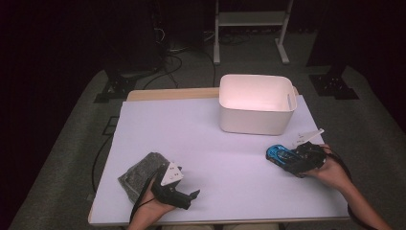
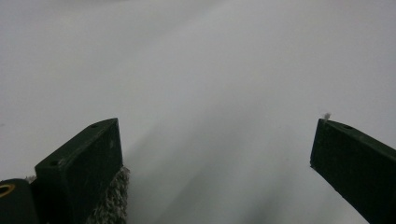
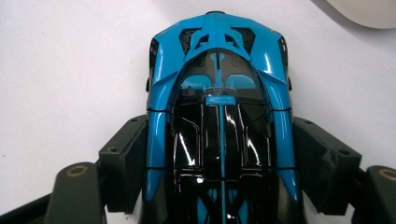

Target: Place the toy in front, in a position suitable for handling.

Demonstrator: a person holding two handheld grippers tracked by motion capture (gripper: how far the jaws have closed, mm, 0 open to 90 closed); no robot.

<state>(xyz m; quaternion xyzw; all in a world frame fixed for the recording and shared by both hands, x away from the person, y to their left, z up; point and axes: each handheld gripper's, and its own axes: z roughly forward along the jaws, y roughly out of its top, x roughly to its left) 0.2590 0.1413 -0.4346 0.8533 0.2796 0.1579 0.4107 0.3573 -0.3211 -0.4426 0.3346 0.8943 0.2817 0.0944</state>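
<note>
Blue-and-black toy car (image 3: 219, 121), white bin (image 1: 256, 103), grey cloth (image 1: 141, 173)

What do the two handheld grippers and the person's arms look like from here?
Both are black. The left gripper carries a pale grey three-cornered plate with small dark marks; the right gripper has a similar pale plate. In the gripper views the jaws are blocky, flat-faced, with small screw holes and brass-ringed holes at the base. A dark cable loops from each. Both forearms are bare, no sleeves in view.
</note>
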